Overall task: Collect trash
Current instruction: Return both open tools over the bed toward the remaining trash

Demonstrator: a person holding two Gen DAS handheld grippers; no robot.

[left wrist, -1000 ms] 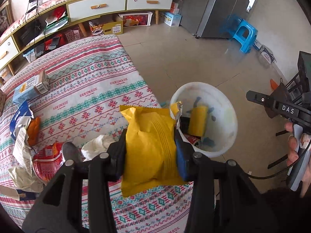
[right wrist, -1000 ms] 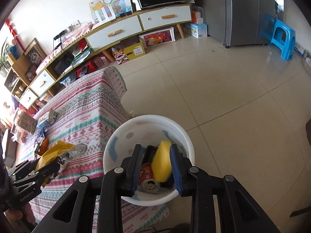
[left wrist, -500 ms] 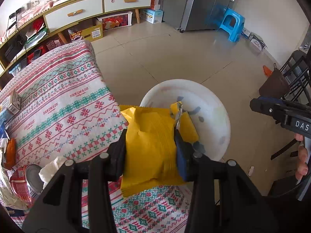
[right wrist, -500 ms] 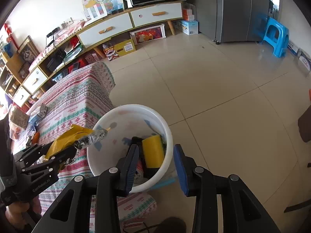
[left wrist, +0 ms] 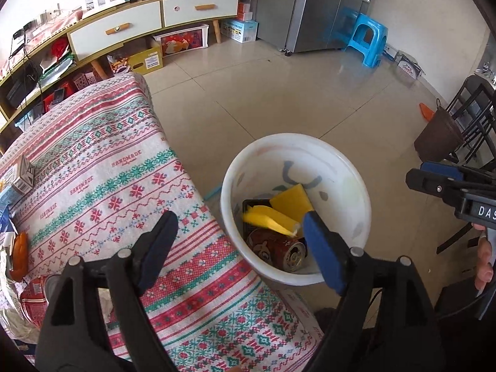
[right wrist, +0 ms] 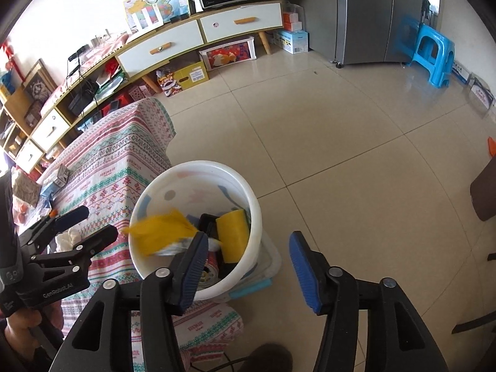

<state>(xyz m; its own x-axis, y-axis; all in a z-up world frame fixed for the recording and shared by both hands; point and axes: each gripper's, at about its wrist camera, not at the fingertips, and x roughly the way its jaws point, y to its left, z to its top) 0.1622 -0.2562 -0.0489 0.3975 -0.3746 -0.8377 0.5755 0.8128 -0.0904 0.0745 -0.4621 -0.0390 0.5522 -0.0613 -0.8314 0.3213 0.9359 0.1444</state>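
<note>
A white bucket (left wrist: 356, 192) stands on the floor beside the table. Inside lie a yellow sponge-like piece (left wrist: 291, 201) and a red can (left wrist: 276, 248). A yellow snack bag (left wrist: 269, 221), blurred, is falling into it, free of my left gripper (left wrist: 238, 220). That gripper's jaws are opening wide over the table's edge and the bucket, with nothing between them. My right gripper (right wrist: 248, 238) hangs over the bucket's (right wrist: 198, 164) near rim, jaws opening and empty. The right wrist view shows the bag (right wrist: 158, 229) in mid-fall and the left gripper (right wrist: 97, 221).
The table wears a patterned red and green cloth (left wrist: 108, 161), with a small carton (left wrist: 23, 176), an orange scrap (left wrist: 20, 248) and a red packet (left wrist: 31, 297) at its left. A blue stool (left wrist: 369, 43), a fridge (left wrist: 310, 6), a low cabinet (left wrist: 139, 28) and black chairs (left wrist: 471, 114) ring the tiled floor.
My left gripper swung over the bucket and opened, letting the yellow bag drop in. My right gripper opened too, and its yellow piece now lies in the bucket.
</note>
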